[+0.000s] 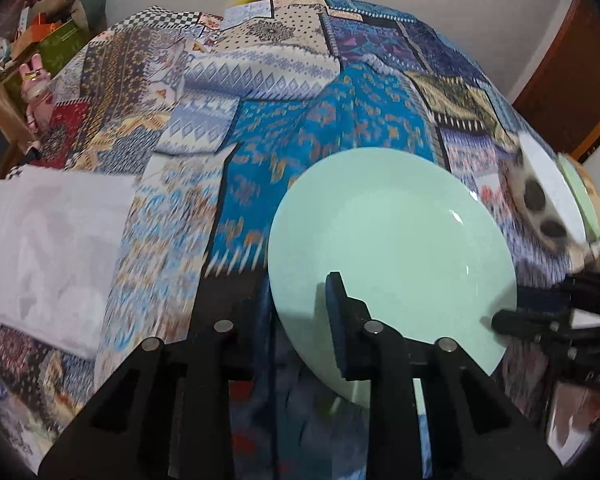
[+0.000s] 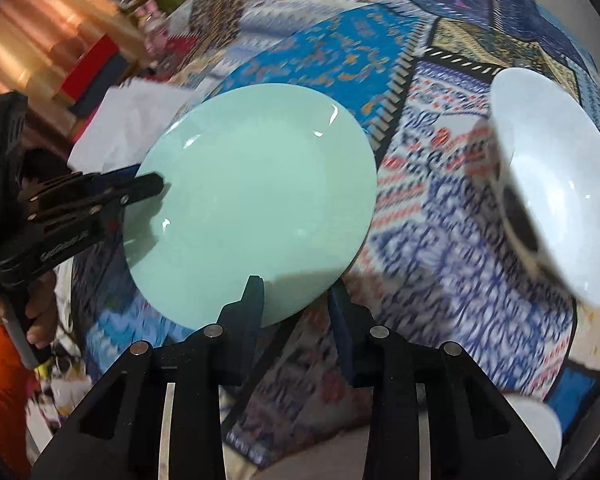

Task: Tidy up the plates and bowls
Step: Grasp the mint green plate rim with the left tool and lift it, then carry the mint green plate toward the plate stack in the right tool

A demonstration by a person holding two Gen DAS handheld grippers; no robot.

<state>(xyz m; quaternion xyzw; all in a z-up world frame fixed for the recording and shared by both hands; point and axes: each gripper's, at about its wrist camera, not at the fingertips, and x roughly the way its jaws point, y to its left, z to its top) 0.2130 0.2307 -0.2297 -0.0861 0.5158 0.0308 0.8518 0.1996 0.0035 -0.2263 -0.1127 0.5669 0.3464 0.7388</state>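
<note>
Mint-green plate (image 2: 252, 200) lifted over the patchwork cloth (image 2: 432, 216), left gripper (image 1: 300, 320) clamped on its one edge, right gripper (image 2: 296, 300) clamped on its near rim, spotted white bowl (image 2: 556, 200) just beside, to the right.

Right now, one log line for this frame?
left gripper: shut on green plate | right gripper: shut on green plate | white bowl: apart, untouched

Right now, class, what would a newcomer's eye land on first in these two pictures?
A mint-green plate sits mid-frame, pinched at its rim by two black claws: the left claw and the right claw. Beneath lies a busy patchwork cloth, and a white bowl stands at the right.
</note>
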